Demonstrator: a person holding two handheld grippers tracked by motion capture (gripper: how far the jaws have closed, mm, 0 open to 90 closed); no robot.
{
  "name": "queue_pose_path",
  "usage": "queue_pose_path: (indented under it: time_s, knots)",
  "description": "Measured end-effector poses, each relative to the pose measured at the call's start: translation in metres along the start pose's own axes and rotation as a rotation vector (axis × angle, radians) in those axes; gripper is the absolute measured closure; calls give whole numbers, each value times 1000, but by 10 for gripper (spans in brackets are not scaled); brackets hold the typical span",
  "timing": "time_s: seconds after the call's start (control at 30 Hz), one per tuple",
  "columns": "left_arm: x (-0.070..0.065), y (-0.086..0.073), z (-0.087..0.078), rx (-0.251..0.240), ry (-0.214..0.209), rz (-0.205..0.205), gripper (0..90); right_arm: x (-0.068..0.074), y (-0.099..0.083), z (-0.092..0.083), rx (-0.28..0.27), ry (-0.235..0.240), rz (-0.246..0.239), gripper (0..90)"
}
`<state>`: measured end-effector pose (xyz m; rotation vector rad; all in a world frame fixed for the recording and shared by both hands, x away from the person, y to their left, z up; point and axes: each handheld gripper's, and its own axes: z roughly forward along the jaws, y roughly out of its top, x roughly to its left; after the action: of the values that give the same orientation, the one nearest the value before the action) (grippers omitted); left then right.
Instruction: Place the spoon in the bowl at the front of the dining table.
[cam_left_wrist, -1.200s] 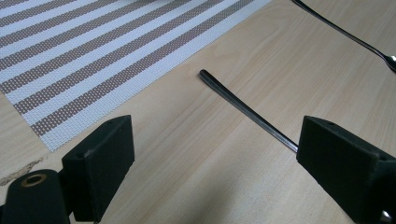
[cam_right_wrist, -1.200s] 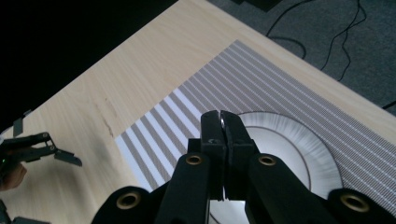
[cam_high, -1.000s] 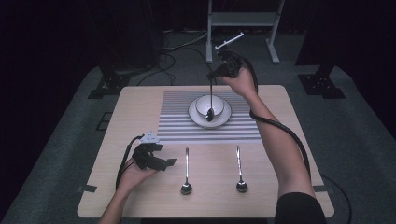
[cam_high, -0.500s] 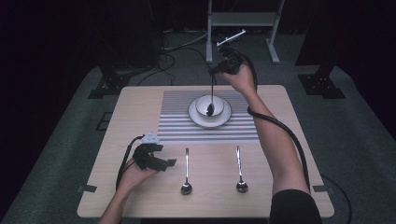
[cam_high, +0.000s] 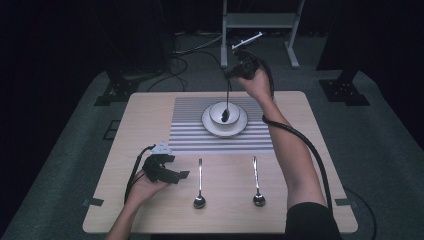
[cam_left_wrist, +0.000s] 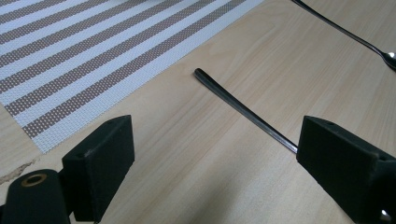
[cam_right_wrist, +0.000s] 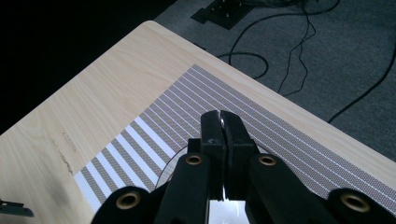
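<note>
spoons (cam_high: 199, 182) flank bare tabletop (cam_high: 227, 175) (passable)

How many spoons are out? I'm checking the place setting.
3. One hangs from the right gripper with its head in the bowl; two lie on the table's near edge, left spoon and right spoon.

The thin metal spoon handle (cam_left_wrist: 243, 112) runs behind the left hand-held gripper (cam_left_wrist: 215, 158), its bowl hidden. The round white plate (cam_right_wrist: 170, 170) shows as a mere rim arc behind the right hand-held gripper (cam_right_wrist: 223, 122).
</note>
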<state>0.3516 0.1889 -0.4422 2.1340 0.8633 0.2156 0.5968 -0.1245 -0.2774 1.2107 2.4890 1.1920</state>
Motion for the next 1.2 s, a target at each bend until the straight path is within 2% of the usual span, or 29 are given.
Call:
queue_pose_path:
  time_s: [0.23,0.4,0.67,0.77,1.03,1.2]
  knots:
    - [0,0,1,1,-1,-1,103,-2,-2,5,9,-15,3,883]
    - [0,0,-1,2,0,1,104,-3,-7,12,42,-41,-14,883]
    - [-2,1,1,3,-4,10,104,-5,-14,19,60,-41,-9,883]
    - [-1,1,0,8,-5,10,104,-9,-18,21,81,-52,-1,883]
    - [-1,1,1,9,-2,13,104,-17,-23,19,91,-52,26,879]
    - [-1,1,0,8,-2,12,104,-24,-27,20,130,-86,51,845]
